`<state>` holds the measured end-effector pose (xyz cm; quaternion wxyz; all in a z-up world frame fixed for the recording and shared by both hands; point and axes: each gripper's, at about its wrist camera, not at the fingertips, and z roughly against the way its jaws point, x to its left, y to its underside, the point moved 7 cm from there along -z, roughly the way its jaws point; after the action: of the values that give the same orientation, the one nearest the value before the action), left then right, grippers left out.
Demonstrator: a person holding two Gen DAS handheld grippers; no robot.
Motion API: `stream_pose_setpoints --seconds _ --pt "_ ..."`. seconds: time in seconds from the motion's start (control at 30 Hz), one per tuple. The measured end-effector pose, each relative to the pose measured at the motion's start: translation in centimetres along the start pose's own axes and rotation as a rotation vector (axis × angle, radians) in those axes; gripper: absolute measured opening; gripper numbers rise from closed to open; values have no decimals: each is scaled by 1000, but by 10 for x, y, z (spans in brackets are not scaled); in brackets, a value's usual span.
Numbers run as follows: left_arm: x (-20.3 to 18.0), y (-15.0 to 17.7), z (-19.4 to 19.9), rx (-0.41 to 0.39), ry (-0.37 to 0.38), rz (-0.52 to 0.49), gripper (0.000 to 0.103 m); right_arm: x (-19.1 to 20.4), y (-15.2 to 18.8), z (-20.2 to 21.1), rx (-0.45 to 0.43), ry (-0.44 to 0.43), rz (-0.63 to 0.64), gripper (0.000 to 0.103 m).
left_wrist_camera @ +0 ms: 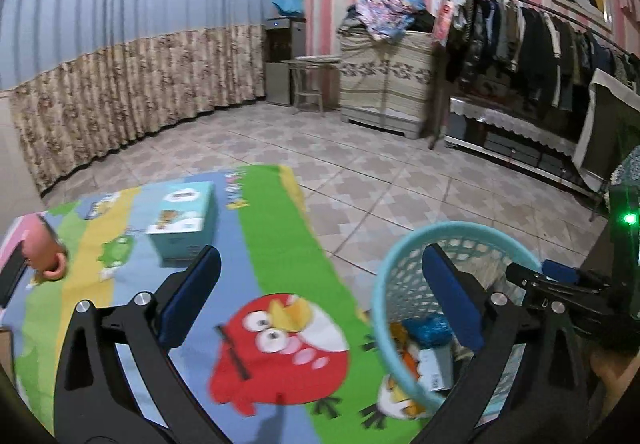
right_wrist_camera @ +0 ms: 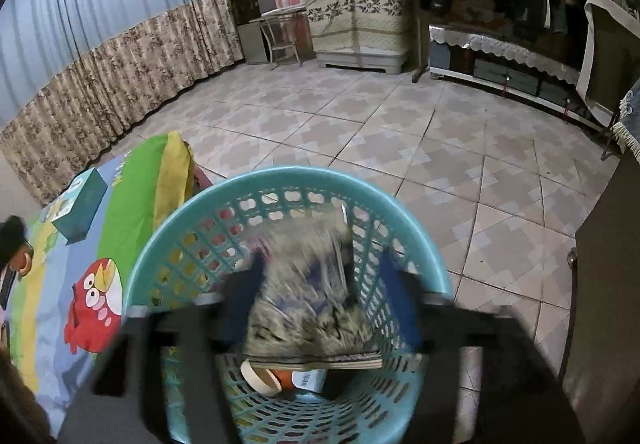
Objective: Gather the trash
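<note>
Tiled floor (right_wrist_camera: 360, 116); cartoon mat (left_wrist_camera: 280, 228) beside teal basket (right_wrist_camera: 168, 240); box (left_wrist_camera: 184, 220) on mat.

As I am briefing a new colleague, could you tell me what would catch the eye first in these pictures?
The turquoise basket fills the right wrist view, a blurred flat packet between the right gripper's open jaws above it. In the left wrist view, the big red cartoon bird on the mat shows between the open left gripper.

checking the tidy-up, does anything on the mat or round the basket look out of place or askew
The teal box lies alone on the cartoon mat, outside the blue basket. A blurred patterned item sits tilted between the right gripper's open jaws above the basket. The mat's far edge is rumpled.
</note>
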<state>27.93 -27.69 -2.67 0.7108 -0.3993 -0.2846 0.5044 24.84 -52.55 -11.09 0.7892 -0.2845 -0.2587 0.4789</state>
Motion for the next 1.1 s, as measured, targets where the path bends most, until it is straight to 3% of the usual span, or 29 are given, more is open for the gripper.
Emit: stream_pose_setpoints --seconds 0.27,0.5,0.67,1.1 --pt "44 9 49 -20 -71 16 97 13 -1 23 -54 -33 -28 95" --pt "70 31 93 -26 -87 45 97 49 12 64 -97 -62 20 97" --pt "82 53 120 -27 -117 49 97 87 21 110 -183 -126 52 98" --pt "123 93 181 -60 -194 69 97 164 84 196 -307 -224 140 98"
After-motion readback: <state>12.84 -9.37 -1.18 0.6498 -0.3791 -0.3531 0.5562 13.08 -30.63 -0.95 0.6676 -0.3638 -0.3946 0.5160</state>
